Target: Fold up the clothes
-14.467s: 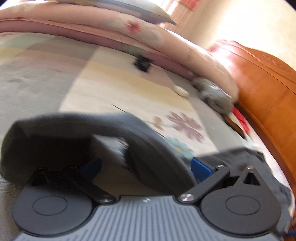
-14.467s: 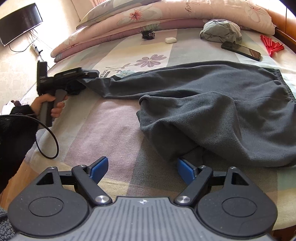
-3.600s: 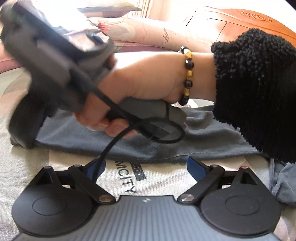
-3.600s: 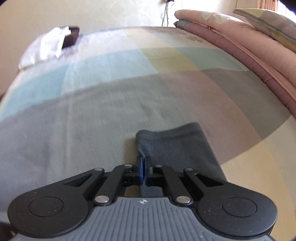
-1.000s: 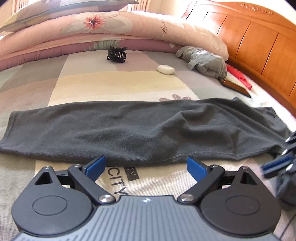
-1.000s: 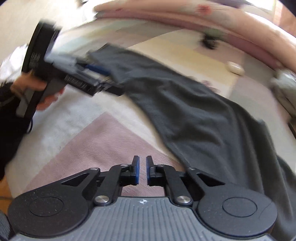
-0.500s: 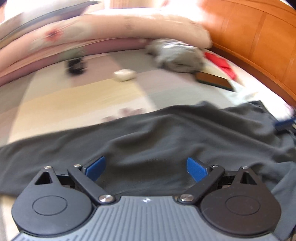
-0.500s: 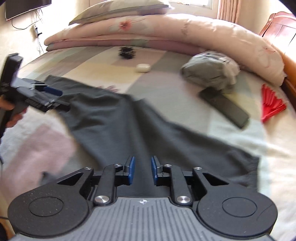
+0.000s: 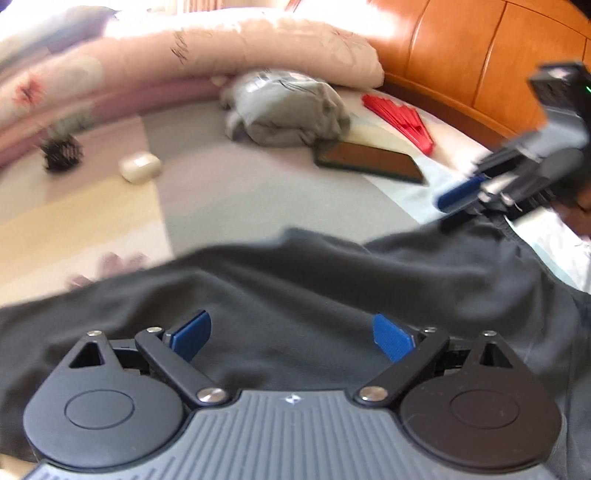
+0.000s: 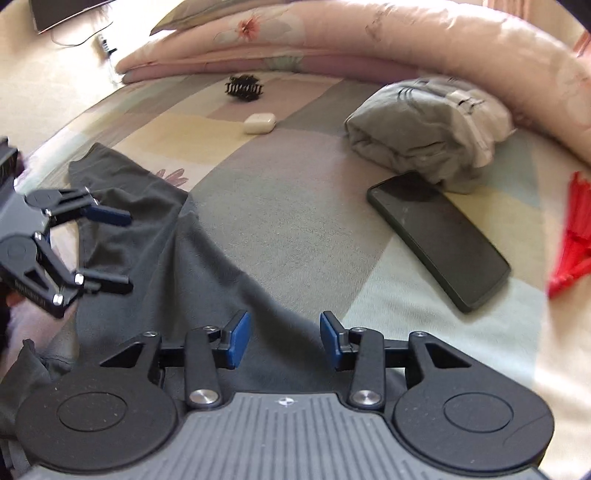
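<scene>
Dark grey trousers (image 9: 295, 288) lie stretched across the patchwork bedsheet. My left gripper (image 9: 290, 334) hovers over their middle, open, blue pads wide apart and nothing pinched. In the left wrist view, my right gripper (image 9: 456, 208) is blurred at the trousers' far right end. In the right wrist view, my right gripper (image 10: 284, 339) stands open over the trousers (image 10: 147, 236), cloth below the gap and not clamped. My left gripper (image 10: 107, 251) shows there at the left edge, open above the fabric.
A folded light-grey garment (image 10: 424, 125) sits near the pink quilt (image 10: 369, 33). Beside it lie a black phone (image 10: 439, 236) and a red fan (image 10: 572, 236). A white earbud case (image 10: 260, 123) and black hair clip (image 10: 243, 88) lie further back. A wooden headboard (image 9: 480, 55) bounds the right.
Both grippers have swept right along the trousers toward the phone end. My right gripper's jaws went from nearly shut to open. The left stayed open.
</scene>
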`<state>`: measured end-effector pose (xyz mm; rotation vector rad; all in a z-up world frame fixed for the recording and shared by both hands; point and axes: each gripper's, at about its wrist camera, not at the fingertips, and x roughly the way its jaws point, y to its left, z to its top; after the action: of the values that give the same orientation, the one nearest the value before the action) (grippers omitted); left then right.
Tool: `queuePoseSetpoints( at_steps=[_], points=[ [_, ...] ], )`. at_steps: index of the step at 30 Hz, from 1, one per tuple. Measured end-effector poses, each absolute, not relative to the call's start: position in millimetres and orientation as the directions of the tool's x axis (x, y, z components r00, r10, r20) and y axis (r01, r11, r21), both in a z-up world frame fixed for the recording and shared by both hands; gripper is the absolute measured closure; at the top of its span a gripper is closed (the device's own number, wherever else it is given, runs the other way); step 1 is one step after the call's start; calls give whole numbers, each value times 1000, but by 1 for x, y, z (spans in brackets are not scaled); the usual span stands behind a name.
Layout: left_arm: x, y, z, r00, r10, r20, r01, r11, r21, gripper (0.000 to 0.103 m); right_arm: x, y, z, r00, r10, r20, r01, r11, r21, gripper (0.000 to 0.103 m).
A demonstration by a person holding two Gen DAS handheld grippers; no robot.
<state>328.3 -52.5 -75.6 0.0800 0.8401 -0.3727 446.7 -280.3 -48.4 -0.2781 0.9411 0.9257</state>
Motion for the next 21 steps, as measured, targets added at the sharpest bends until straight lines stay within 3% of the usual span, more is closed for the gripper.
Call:
queuePoseSetpoints(
  at_steps=[3,8,13,19,21],
  points=[
    [328,-57,-83,600,-249,-760,357,934,-24,8,476,-277,-62,161,601,-783,-784,560,268,55],
    [328,-52,-81,610,-259,-749,345,938,-44,8,505,-267,-90,22,694,-720,-747,490,450,49],
    [329,-51,-81,615,-250,-748,339,940,-36,8,497,-272,-92,-56,709,-703,-750,435,498,48],
    [330,-51,-81,615,-265,-743,342,938,-52,8,482,-271,-88,1,673,-739,-785,458,416,63],
    [330,-53,-81,615,-261,-744,349,936,-40,8,477,-269,-87,29,661,-749,-798,467,381,77]
  ],
)
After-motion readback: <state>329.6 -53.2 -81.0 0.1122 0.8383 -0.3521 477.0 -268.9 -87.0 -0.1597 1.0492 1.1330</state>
